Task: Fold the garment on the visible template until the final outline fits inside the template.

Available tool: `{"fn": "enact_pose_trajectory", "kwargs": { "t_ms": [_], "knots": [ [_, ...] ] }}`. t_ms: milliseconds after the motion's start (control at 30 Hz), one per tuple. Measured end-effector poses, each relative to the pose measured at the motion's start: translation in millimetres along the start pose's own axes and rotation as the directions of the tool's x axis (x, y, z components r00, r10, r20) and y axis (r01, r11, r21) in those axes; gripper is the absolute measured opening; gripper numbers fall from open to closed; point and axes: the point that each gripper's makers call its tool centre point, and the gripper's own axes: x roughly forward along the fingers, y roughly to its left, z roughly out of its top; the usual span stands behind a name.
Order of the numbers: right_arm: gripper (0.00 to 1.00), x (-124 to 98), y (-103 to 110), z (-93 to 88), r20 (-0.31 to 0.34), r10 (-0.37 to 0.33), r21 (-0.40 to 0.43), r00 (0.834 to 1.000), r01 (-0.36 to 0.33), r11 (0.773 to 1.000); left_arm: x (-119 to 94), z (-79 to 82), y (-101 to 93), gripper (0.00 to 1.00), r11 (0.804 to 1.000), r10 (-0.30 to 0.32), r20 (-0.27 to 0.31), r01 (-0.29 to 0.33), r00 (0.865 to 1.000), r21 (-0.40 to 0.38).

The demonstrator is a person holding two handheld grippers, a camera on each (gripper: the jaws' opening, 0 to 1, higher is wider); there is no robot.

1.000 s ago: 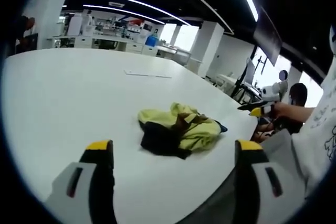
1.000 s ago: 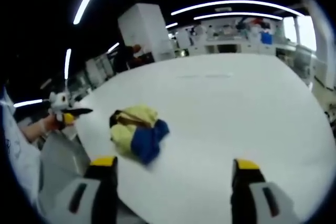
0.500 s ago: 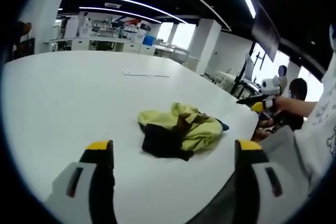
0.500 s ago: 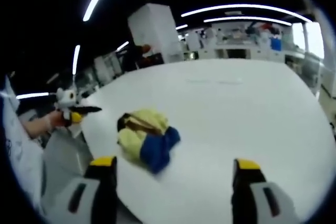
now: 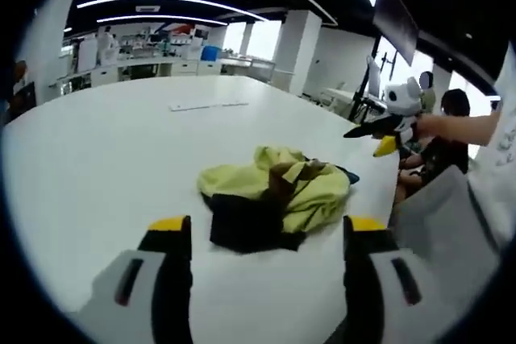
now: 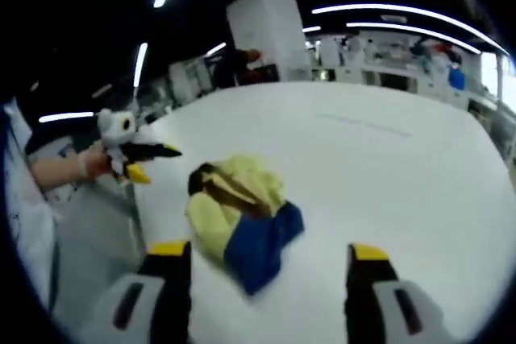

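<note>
A crumpled yellow and dark blue cloth garment [image 5: 274, 199] lies bunched near the edge of the big white table [image 5: 97, 151]. Both the left gripper [image 5: 266, 235] and right gripper [image 6: 270, 259] hover with jaws wide apart, holding nothing. A faint line far off [image 5: 205, 105] may be the template.

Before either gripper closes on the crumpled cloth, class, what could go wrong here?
The crumpled yellow and dark blue garment lies bunched near the edge of the white table, so a tug might drag it off. Its layers overlap, so the open left gripper or open right gripper may pinch several at once.
</note>
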Motion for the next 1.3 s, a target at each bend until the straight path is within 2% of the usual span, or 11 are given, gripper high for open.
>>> {"fn": "enact_pose_trajectory", "kwargs": {
  "t_ms": [267,467,567,800,967,1133,1300],
  "knots": [
    [0.59,24,5,-2.2,-0.042,0.025,0.013,0.999,-0.025,1.000,23,-3.6,-6.6,0.50,0.999,-0.030,0.007,0.030,1.000,-0.026],
    [0.29,31,11,-2.4,-0.060,0.045,0.014,0.997,-0.044,0.999,31,-8.2,-7.7,0.41,0.999,-0.028,0.009,0.028,1.000,-0.038],
    [0.16,39,7,-6.1,-0.075,0.055,0.028,0.996,-0.054,0.998,34,-9.2,-7.8,0.35,0.998,-0.023,0.010,0.024,1.000,-0.050],
    [0.12,54,5,-18.6,-0.123,0.064,0.059,0.990,-0.058,0.997,40,-19.9,-10.5,0.28,0.998,-0.028,-0.020,0.027,0.999,-0.062],
    [0.12,58,6,-22.9,-0.132,0.073,0.088,0.989,-0.062,0.994,44,-25.6,-13.5,0.23,0.998,-0.034,-0.046,0.031,0.998,-0.063],
    [0.10,61,3,-27.1,-0.136,0.083,0.125,0.987,-0.066,0.990,46,-25.9,-7.1,0.15,0.998,-0.005,-0.045,0.002,0.999,-0.063],
    [0.04,60,2,-30.5,-0.133,0.091,0.159,0.987,-0.069,0.985,48,-25.1,-0.3,0.05,0.998,0.024,-0.035,-0.026,0.999,-0.065]
  ]
}}
